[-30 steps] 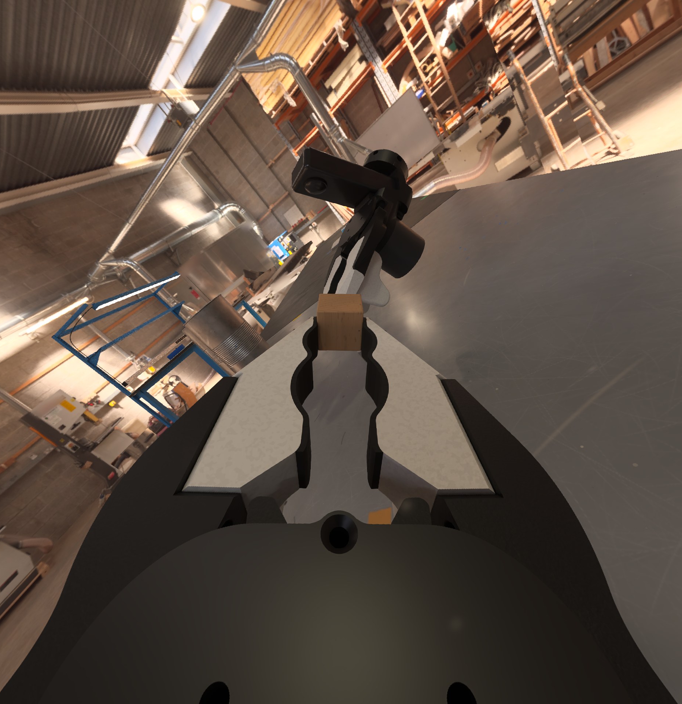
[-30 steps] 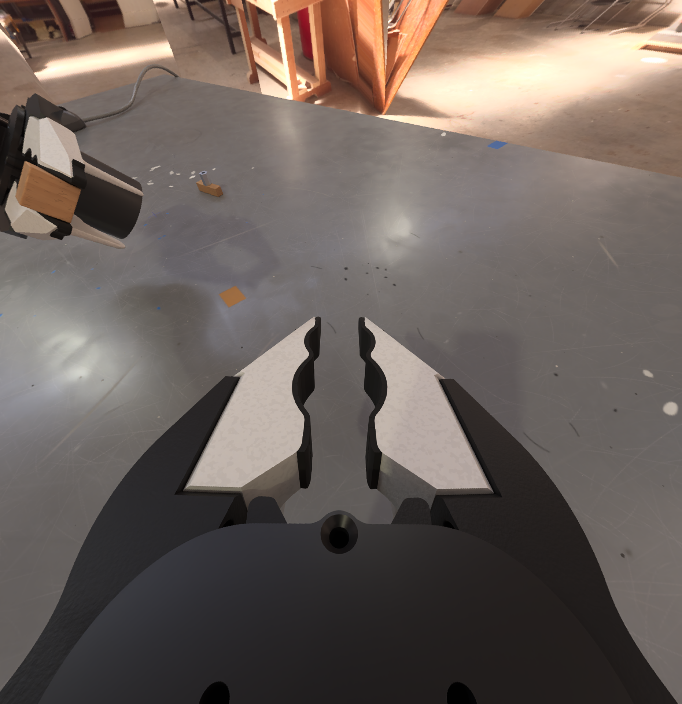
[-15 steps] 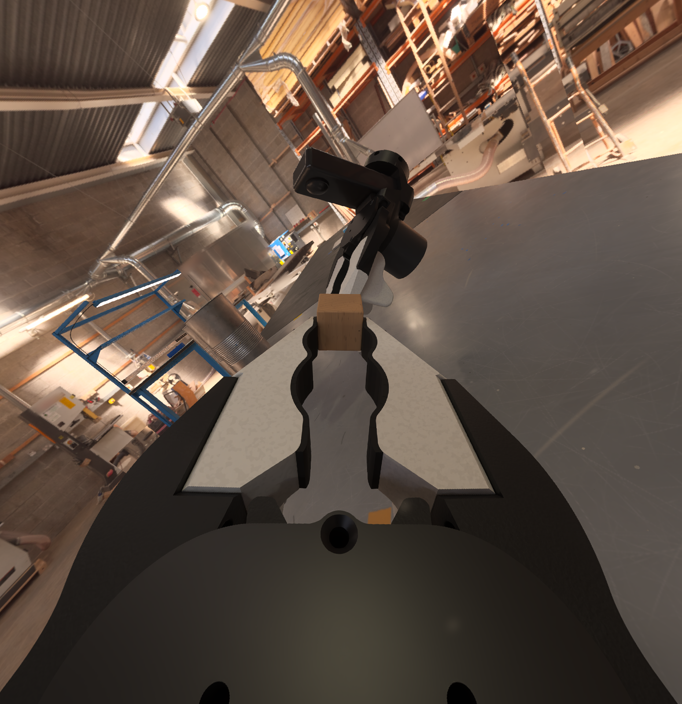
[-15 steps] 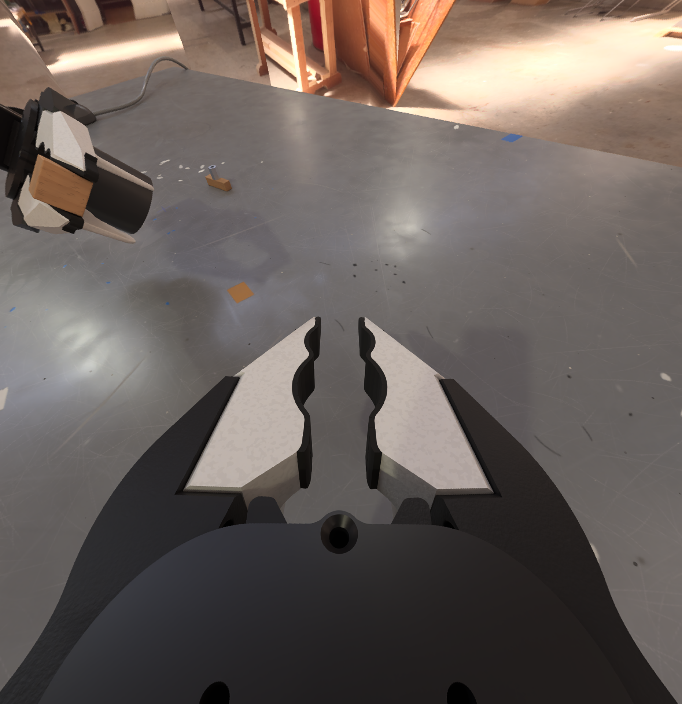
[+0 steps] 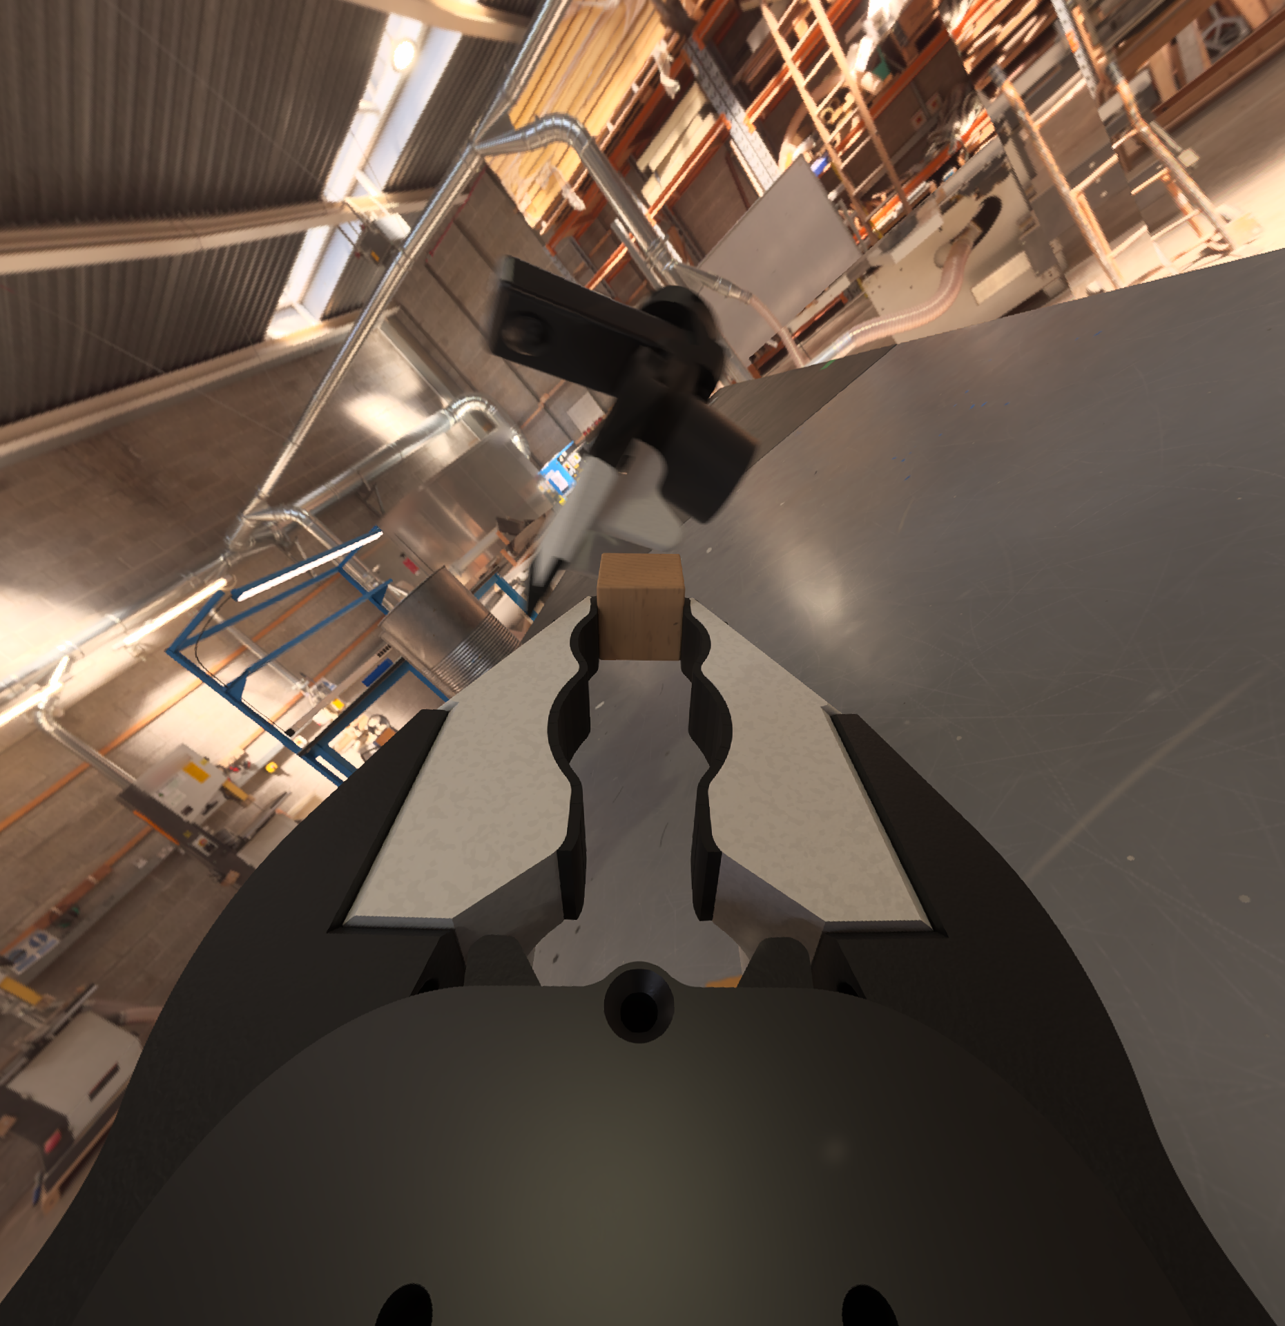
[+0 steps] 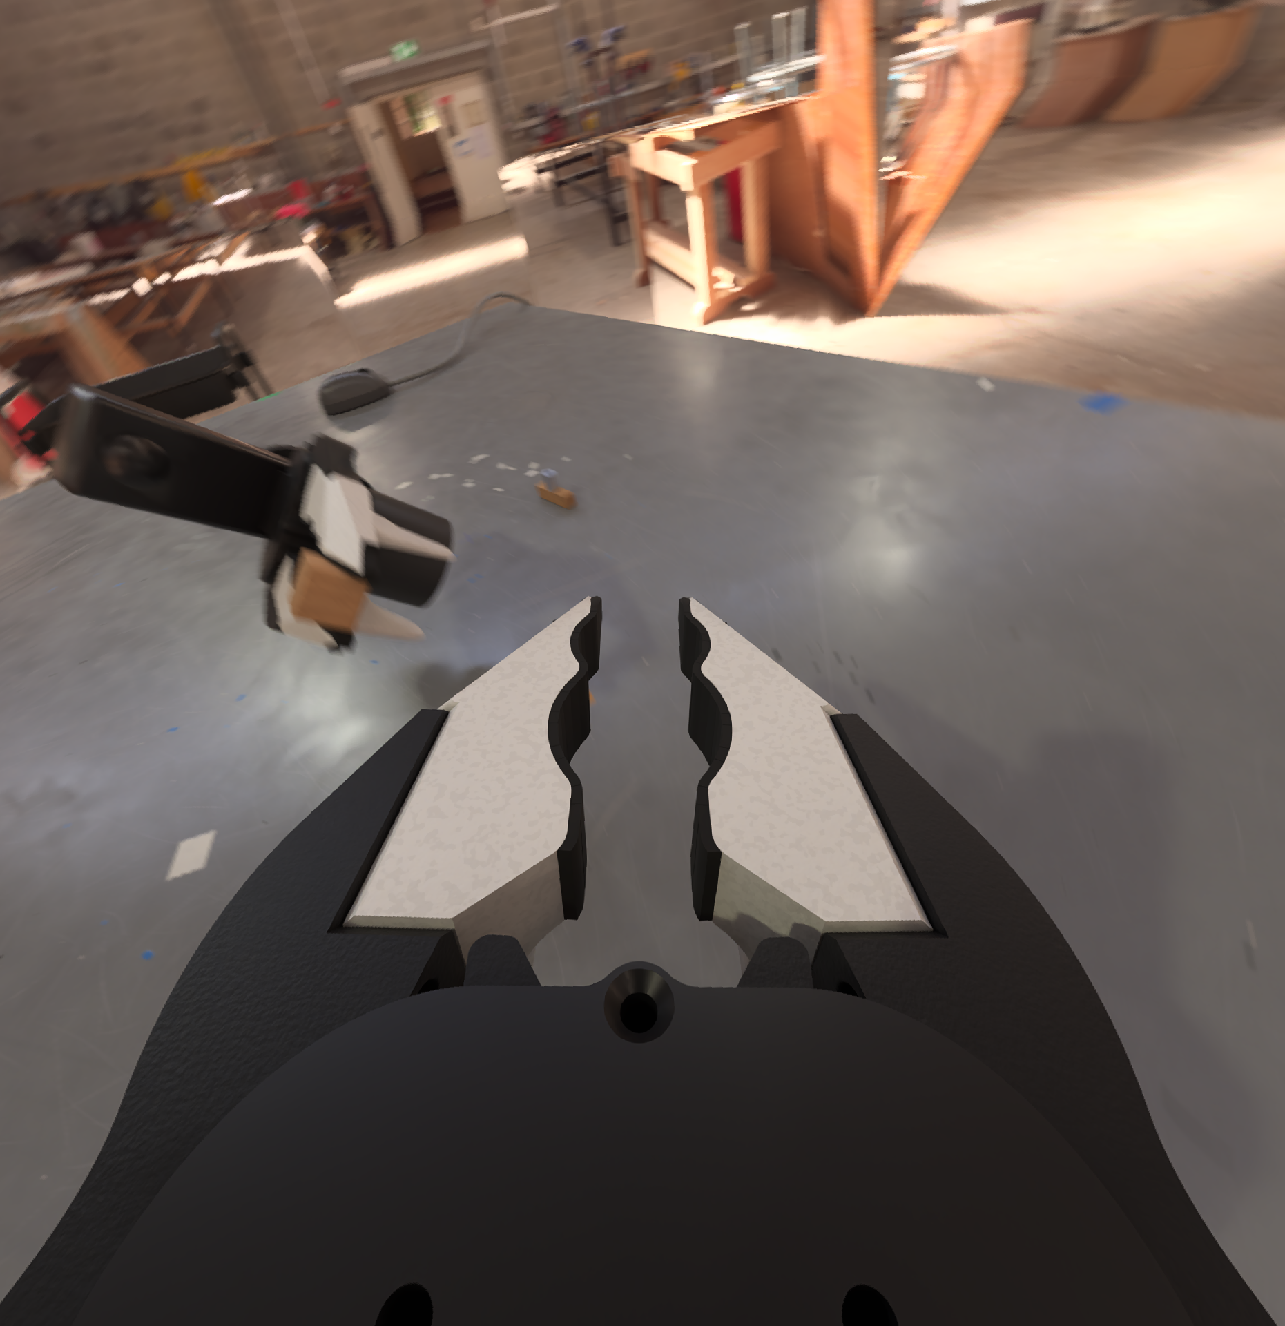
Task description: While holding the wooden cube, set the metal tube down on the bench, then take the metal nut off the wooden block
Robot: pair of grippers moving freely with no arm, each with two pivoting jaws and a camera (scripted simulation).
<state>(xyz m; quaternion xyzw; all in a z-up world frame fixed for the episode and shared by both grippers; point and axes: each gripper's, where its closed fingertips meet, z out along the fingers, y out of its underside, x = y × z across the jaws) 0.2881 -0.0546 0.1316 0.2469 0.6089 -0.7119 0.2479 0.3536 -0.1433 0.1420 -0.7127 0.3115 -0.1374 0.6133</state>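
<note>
My left gripper (image 5: 639, 610) is shut on the wooden cube (image 5: 639, 628) at its fingertips and holds it above the grey bench (image 5: 1019, 646). The cube also shows in the right wrist view (image 6: 325, 599). My right gripper (image 6: 639, 610) is open and empty above the bench; it shows blurred beyond the cube in the left wrist view (image 5: 610, 524). The small wooden block (image 6: 559, 495) lies far off on the bench, ahead and slightly left of my right gripper, with the metal nut (image 6: 549, 475) on top. No metal tube shows in either view.
A grey rounded object (image 6: 356, 391) with a cable lies near the bench's far edge. White flecks (image 6: 481, 466), a white patch (image 6: 191, 854) and a blue mark (image 6: 1102, 403) mark the bench. Workshop benches and racks stand beyond it.
My right gripper has swung up and toward the left gripper, which now looks nearer and larger. The block with the nut sits closer to the view's centre. The left gripper still holds the cube.
</note>
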